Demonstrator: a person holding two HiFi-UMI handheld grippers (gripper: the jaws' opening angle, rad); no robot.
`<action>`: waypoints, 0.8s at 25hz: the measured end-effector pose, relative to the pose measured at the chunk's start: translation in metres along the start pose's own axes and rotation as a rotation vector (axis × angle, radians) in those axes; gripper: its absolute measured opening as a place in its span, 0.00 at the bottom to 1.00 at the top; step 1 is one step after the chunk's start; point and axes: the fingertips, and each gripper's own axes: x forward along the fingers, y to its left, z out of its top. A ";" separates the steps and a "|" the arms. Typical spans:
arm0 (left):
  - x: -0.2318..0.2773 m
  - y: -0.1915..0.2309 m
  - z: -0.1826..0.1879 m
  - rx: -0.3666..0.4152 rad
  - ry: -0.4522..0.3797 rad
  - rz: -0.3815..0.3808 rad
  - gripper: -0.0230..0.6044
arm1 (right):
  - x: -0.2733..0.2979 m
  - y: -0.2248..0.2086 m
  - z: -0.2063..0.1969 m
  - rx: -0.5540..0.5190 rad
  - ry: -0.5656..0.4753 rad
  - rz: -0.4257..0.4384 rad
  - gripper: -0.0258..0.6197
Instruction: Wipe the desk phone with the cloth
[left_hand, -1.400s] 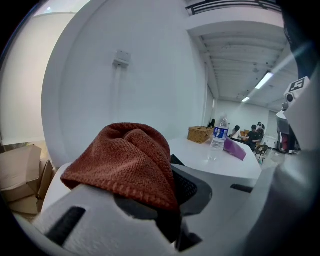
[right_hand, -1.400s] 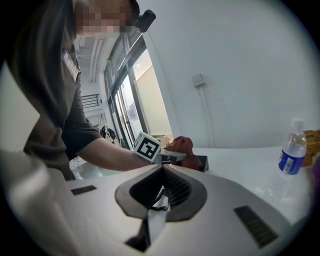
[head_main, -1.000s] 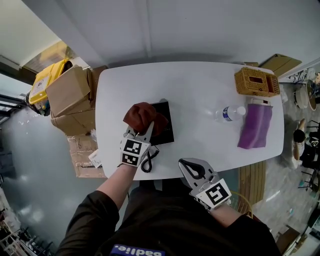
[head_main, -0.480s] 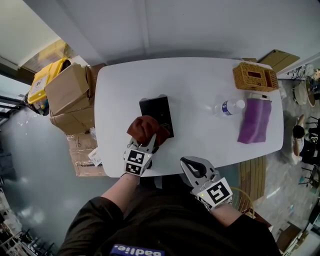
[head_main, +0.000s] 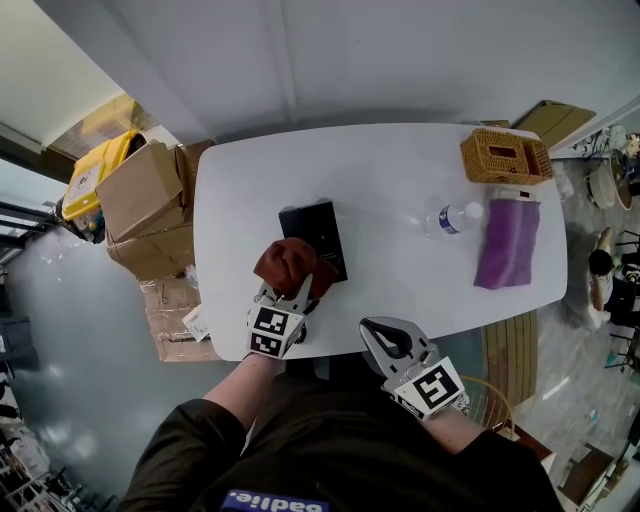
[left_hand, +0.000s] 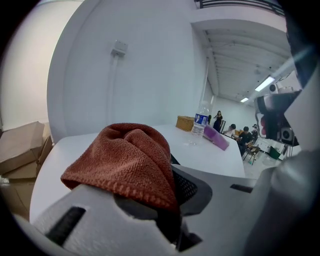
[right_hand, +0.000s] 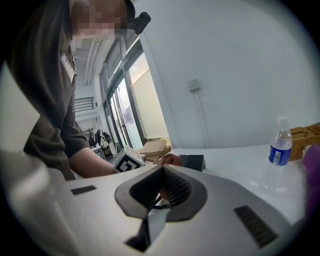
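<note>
A black desk phone lies on the white table, left of centre. My left gripper is shut on a rust-red cloth, which rests on the phone's near left corner. In the left gripper view the bunched cloth fills the space between the jaws and hides the phone. My right gripper hovers at the table's near edge, shut and holding nothing. Seen from the right gripper view, the phone and cloth lie far off at the left.
A water bottle lies on the table's right half, beside a purple cloth and a wicker basket. Cardboard boxes and a yellow bin stand on the floor to the left. A coiled phone cord hangs off the near edge.
My left gripper has dragged the cloth from the phone's far left part toward me, to its near left corner, uncovering the phone's top. The right gripper has stayed put.
</note>
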 end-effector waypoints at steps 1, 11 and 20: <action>0.002 0.005 0.011 0.007 -0.017 0.006 0.13 | 0.000 -0.001 0.002 0.000 -0.004 -0.001 0.08; 0.050 0.050 0.099 0.061 -0.082 0.063 0.13 | -0.004 -0.017 0.002 0.021 0.005 -0.013 0.08; 0.061 0.039 0.069 0.045 0.002 0.064 0.13 | -0.004 -0.019 -0.013 0.041 0.037 -0.006 0.08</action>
